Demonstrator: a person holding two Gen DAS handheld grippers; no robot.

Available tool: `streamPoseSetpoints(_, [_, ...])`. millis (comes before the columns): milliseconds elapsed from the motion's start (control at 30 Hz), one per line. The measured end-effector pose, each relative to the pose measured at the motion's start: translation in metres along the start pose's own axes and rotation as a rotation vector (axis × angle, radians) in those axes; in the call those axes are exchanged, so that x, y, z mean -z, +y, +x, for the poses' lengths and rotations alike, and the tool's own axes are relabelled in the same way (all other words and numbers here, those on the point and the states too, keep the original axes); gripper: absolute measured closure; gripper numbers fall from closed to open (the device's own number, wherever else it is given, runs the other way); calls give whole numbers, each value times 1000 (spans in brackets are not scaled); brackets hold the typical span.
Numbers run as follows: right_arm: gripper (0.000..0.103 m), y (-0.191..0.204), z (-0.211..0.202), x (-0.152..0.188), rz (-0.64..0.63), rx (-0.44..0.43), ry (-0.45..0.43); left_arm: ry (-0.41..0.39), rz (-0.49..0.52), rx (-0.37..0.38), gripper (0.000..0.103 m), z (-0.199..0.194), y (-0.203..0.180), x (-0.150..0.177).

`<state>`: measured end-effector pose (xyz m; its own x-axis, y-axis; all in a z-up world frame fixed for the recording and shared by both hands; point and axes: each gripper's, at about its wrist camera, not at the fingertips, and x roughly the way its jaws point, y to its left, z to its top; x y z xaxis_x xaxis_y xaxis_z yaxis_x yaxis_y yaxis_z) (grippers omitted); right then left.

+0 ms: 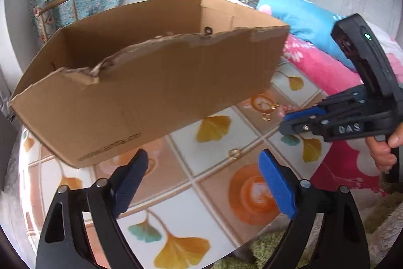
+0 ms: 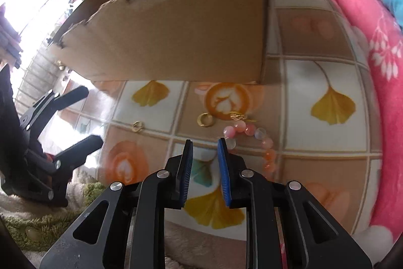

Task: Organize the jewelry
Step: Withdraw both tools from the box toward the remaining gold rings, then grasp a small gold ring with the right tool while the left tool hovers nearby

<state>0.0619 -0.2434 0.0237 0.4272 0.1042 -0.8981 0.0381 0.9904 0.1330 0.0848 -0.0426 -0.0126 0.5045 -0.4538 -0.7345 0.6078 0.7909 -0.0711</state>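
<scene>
On the leaf-patterned tablecloth (image 2: 325, 143) lies a pink and white bead bracelet (image 2: 252, 130). Beyond it are a gold hoop (image 2: 206, 119), a gold charm (image 2: 239, 115) and a small gold ring (image 2: 137, 126). My right gripper (image 2: 205, 143) points down at the cloth with a narrow gap between its blue pads and nothing in it; the bracelet's near end sits just outside its right fingertip. My left gripper (image 1: 204, 155) is wide open and holds nothing, and the small gold ring (image 1: 234, 153) lies just past its tips. The open cardboard box (image 1: 151, 82) stands behind the jewelry.
A pink blanket (image 2: 352, 42) and a blue pillow (image 1: 302, 17) border the cloth on the right. A green shaggy rug (image 1: 264, 248) lies at the near edge. The box's front wall is torn along its top. A person's hand (image 1: 382, 150) grips the right tool.
</scene>
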Motion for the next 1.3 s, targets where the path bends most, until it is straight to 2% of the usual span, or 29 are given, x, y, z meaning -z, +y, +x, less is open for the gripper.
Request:
streamPoseSetpoints(200, [82, -9, -7, 1, 58, -64, -35, 45, 85, 48, 45, 24, -23, -2])
streamPoseSetpoints(333, [82, -7, -14, 3, 63, -76, -68, 86, 74, 63, 67, 40, -27, -4])
streamPoseSetpoints(467, [82, -10, -18, 6, 78, -86, -87, 86, 64, 67, 78, 44, -26, -5])
streamPoseSetpoints(733, [82, -21, -19, 12, 93, -92, -96, 80, 124, 10, 90, 42, -32, -1])
streamPoseSetpoints(900, [82, -20, -20, 13, 93, -91, -106, 73, 156, -8, 91, 41, -35, 1])
streamPoseSetpoints(1033, [82, -12, -20, 12, 74, -72, -116, 76, 148, -23, 92, 40, -33, 2])
streamPoseSetpoints(1133, [76, -5, -19, 11, 49, -43, -121, 80, 119, -47, 91, 36, -27, 6])
streamPoseSetpoints(1300, [76, 5, -10, 6, 10, 4, -112, 77, 61, -74, 91, 29, -12, 12])
